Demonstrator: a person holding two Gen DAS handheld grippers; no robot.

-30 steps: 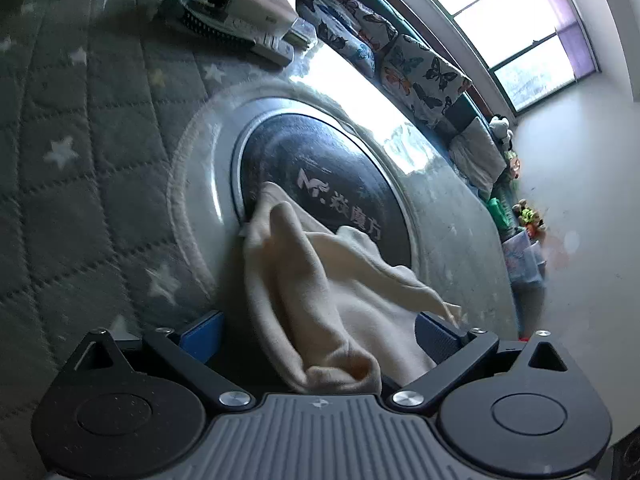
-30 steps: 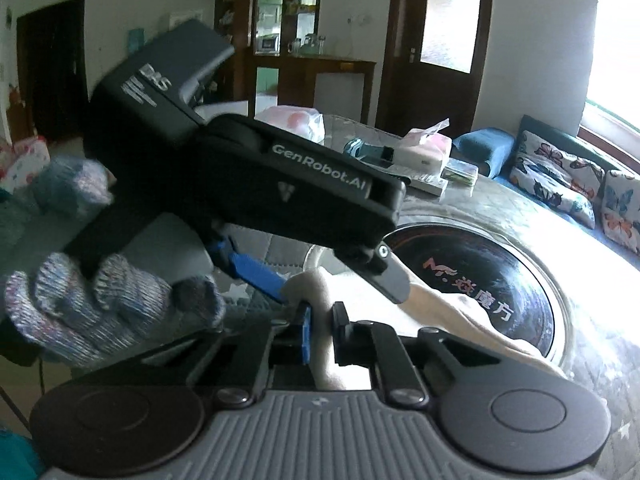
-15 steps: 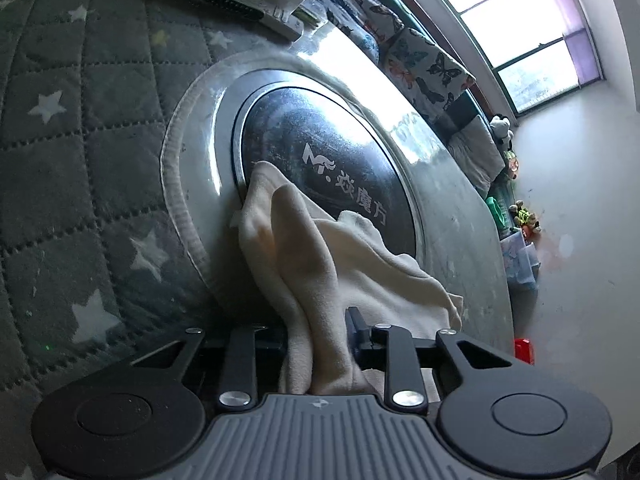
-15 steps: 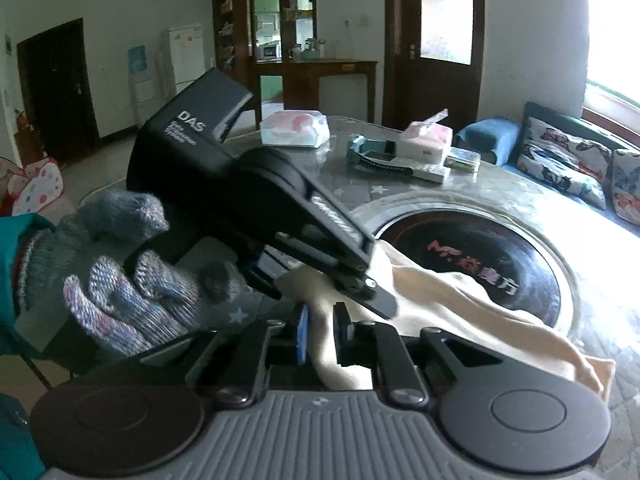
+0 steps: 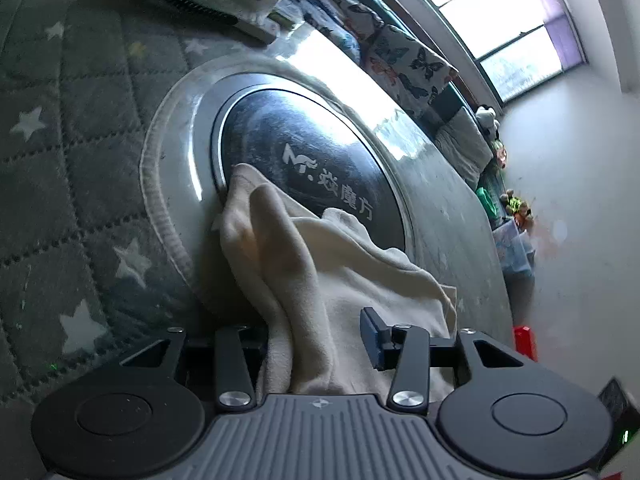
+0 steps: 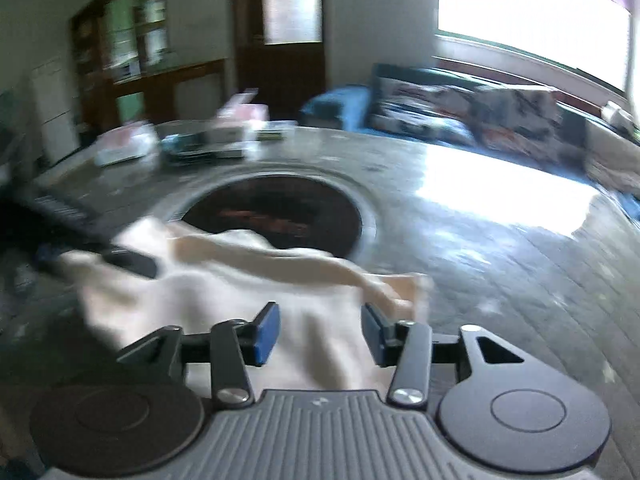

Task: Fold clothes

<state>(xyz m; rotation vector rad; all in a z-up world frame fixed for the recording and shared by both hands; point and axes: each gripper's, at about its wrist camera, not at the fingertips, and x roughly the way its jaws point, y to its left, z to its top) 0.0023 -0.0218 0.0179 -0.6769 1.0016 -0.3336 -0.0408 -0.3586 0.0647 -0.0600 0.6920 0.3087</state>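
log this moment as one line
left claw open | right claw open | cream garment bunched, partly over dark round inset | fold not done

A home living room: a sofa with butterfly cushions (image 5: 404, 56) under the far window (image 6: 532, 20), a wooden cabinet (image 6: 132, 64), a quilted star-patterned counter (image 5: 60, 168).

- Round table (image 5: 452, 216), grey stone-look top, with a dark round centre plate (image 5: 304, 160) bearing white lettering; fills the middle of both views.
- Quilted grey cover (image 5: 60, 168) with white stars, left of the left wrist frame.
- Window (image 5: 516, 24), bright, upper right; glare falls on the tabletop.
- Sofa cushions (image 5: 404, 56), butterfly print, beneath the window.
- White wall (image 5: 580, 184), right edge.
- Dark wooden door (image 6: 290, 40), upper centre of the right wrist frame, blurred.
- Shelving (image 6: 124, 40), upper left, blurred.
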